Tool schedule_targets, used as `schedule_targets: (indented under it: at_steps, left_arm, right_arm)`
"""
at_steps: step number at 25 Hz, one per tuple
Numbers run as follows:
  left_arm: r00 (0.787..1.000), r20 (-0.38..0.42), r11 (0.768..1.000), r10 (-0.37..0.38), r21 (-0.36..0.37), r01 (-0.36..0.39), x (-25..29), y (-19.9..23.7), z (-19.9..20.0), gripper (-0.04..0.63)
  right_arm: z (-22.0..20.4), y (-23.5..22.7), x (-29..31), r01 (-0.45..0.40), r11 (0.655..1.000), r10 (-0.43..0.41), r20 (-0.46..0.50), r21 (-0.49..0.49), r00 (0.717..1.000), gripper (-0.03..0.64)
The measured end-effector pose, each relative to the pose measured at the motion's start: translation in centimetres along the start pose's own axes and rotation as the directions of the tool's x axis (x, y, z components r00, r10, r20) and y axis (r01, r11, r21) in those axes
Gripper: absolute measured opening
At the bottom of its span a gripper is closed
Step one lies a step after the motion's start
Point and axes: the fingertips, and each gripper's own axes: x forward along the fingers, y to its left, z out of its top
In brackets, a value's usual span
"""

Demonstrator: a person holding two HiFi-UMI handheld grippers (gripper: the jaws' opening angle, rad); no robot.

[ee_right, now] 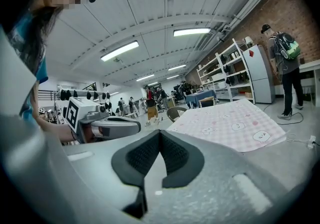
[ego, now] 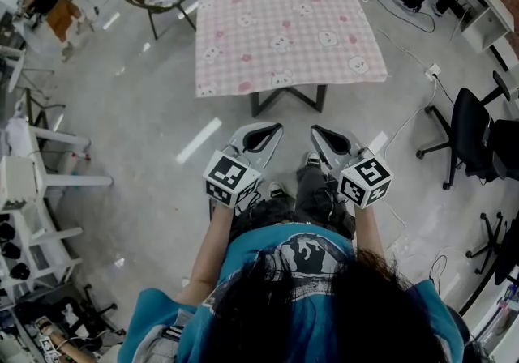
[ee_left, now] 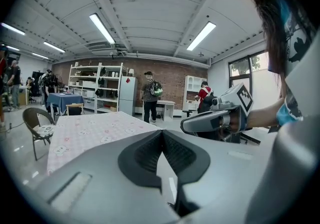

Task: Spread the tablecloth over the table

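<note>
The pink checked tablecloth [ego: 288, 29] lies spread over the far desk [ego: 289, 97], while the left tongs [ego: 271, 131] and right tongs [ego: 321, 134] hover near, clenched and empty.

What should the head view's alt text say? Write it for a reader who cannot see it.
A pink checked tablecloth lies spread flat over a table, seen from above. Nearer the camera, a person holds the left gripper and right gripper side by side, both shut and empty.

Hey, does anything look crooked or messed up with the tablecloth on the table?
Nothing stands out: the pink tablecloth lies flat and smooth over the table, covering its top, no bunched corners.
</note>
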Motion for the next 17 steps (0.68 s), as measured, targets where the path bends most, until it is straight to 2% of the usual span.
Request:
schedule_targets:
  at_steps: [17]
  left_arm:
    - [1.0,0.006,0.999,-0.013,-0.038,0.013,0.27,0.18,-0.39,0.015]
  right_arm:
    - [-0.32,-0.23,0.45,0.005,1.0,-0.005,-0.033,-0.013,0.999,0.002]
